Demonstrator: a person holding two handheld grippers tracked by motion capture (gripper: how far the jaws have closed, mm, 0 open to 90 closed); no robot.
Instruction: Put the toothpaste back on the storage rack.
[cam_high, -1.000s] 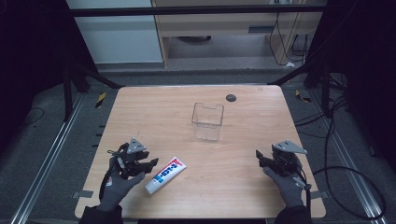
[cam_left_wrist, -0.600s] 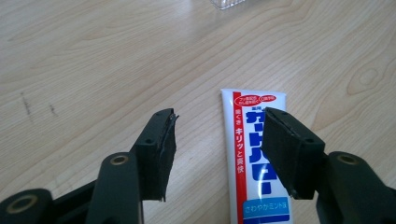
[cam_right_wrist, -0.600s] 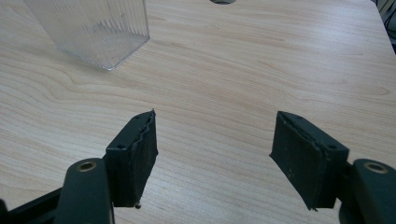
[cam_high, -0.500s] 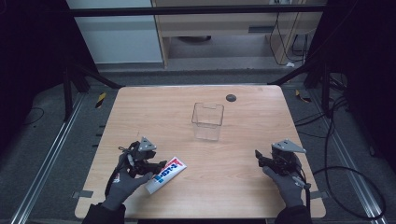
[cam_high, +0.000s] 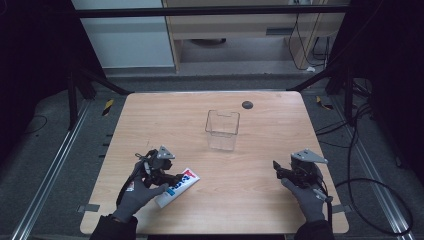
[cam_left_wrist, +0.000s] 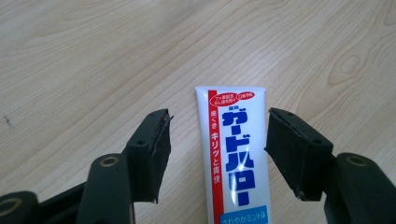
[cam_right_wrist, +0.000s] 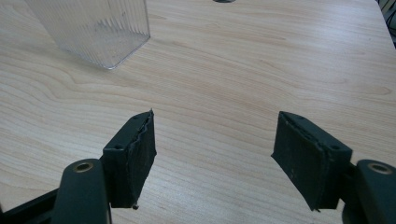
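At the left of the pale wooden bench (cam_high: 150, 115) we have our left tongs (cam_left_wrist: 217, 154) set low over the white plastic toothpaste tube with its red stripe and blue lettering (cam_left_wrist: 233, 154); the tube lies flat on the wood near the front left, running between the two black jaws, which have just been opening and now stand wide with a gap on each side, so nothing is gripped; we judge they straddle it this way to close across its narrow width. Toward the middle stands the clear ribbed plastic box (cam_high: 222, 130), upright and open-topped, likely where the tube belongs; behind it sits a small dark round disc (cam_high: 247, 104). At the right our right tongs (cam_right_wrist: 212, 156) rest over bare wood, jaws parted and just lately widening, holding nothing, seemingly waiting clear of the work.
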